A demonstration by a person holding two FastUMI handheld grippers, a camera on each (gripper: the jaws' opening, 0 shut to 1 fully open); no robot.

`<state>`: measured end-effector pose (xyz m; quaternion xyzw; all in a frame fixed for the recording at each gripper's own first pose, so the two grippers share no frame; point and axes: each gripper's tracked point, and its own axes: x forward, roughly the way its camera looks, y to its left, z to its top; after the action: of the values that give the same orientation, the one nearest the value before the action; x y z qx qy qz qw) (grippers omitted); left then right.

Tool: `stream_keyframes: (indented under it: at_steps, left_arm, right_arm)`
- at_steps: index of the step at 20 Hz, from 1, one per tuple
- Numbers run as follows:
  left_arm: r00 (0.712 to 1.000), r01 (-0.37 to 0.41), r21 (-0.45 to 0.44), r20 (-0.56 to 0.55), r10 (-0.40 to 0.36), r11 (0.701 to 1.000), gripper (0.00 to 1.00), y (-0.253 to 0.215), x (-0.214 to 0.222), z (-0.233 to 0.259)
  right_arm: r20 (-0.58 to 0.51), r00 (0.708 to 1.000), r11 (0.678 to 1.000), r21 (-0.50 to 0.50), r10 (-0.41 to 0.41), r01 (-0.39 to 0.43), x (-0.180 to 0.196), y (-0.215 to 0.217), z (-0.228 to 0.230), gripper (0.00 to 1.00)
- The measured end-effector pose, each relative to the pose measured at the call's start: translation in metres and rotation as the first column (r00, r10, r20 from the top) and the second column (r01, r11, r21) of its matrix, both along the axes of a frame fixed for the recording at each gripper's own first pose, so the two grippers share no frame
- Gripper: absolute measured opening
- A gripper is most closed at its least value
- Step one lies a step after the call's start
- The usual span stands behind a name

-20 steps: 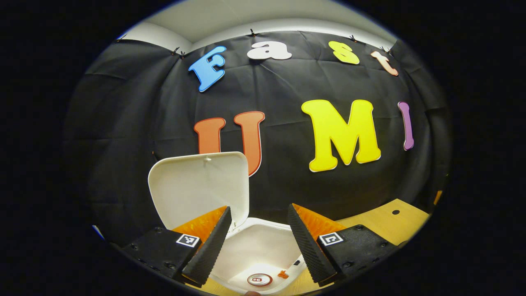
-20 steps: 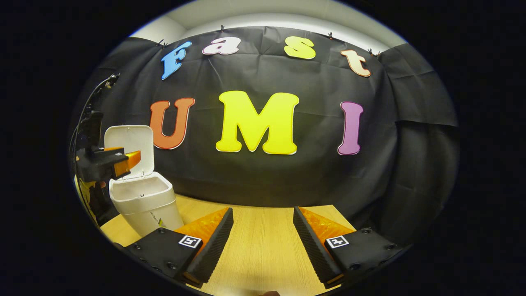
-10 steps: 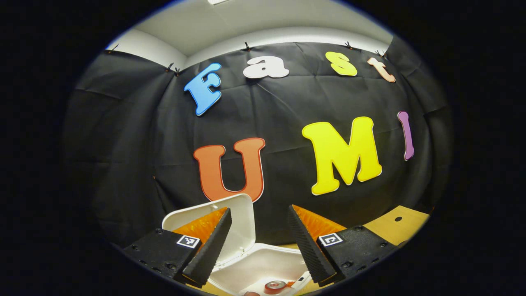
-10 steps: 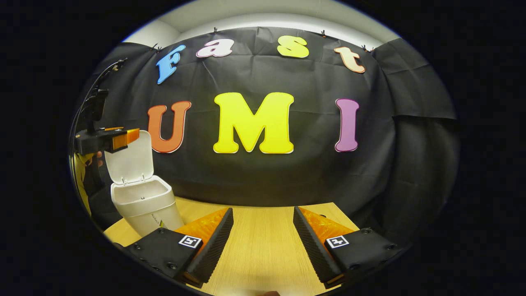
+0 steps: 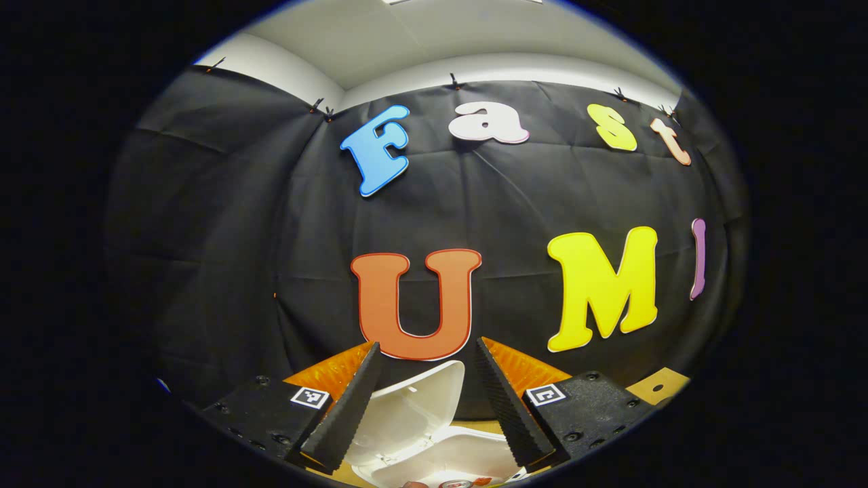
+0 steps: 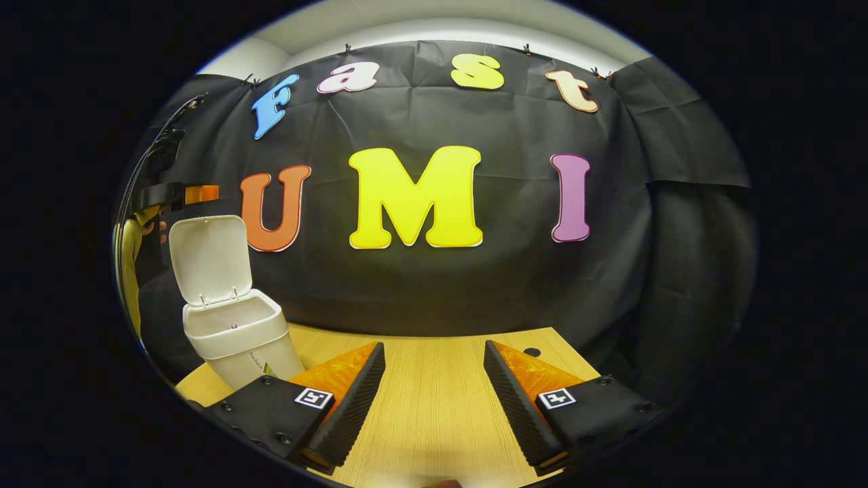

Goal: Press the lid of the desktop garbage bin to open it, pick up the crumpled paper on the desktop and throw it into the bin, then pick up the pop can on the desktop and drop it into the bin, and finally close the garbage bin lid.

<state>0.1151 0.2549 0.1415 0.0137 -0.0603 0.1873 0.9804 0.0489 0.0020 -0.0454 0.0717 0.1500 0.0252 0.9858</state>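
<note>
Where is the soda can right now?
The pop can is down inside the open bin, at the bottom edge of the left gripper view, below the left gripper and the raised lid.

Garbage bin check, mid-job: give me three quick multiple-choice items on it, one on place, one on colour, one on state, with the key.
1. In the right gripper view, the garbage bin stands on the desk:
A. at left
B. at centre
C. at right

2. The bin's colour:
A. blue
B. white
C. green

3. The lid is:
A. shut
B. lying on the desk
C. raised open

Key: 1 A, it sits left of the right gripper. 2 B, body and lid are white. 3 C, the lid stands up from the rear rim; the left gripper is above it, jaws apart.
</note>
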Motion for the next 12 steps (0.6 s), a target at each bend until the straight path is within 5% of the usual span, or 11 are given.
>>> stream_keyframes:
  at_steps: [12]
  left_arm:
    - [0.997, -0.015, -0.136, -0.082, 0.004, 0.991, 0.90, 0.030, 0.025, -0.033]
  right_arm:
    - [-0.025, 1.000, 1.000, -0.007, -0.001, 0.000, 0.005, -0.001, -0.009, 0.94]
